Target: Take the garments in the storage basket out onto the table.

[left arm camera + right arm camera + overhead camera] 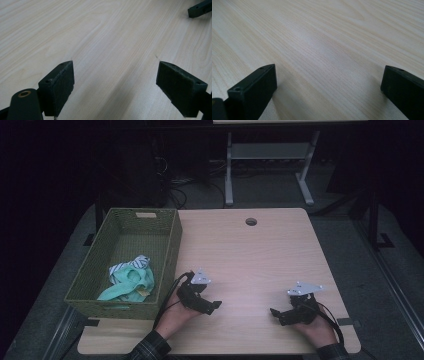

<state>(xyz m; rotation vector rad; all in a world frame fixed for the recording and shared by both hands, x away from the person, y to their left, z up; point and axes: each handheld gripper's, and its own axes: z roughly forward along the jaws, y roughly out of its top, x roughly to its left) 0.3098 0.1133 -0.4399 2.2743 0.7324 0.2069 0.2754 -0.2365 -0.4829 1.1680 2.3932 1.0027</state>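
Observation:
A green woven basket point(169, 251) stands at the table's left side, with teal and striped cloths point(131, 279) bunched in its near end. My left gripper point(214, 305) rests low over the wood just right of the basket, pointing right, open and holding nothing point(115, 82). My right gripper point(276, 314) sits near the front right of the table, pointing left, open and holding nothing as well point(329, 85). A jaw tip of the right gripper point(200, 8) shows at the top right of the left gripper view.
The pale wooden table point(250, 255) has a round cable hole point(251, 222) near its far edge. Beyond the table stand a white desk frame point(270, 165) and cables on a dark floor.

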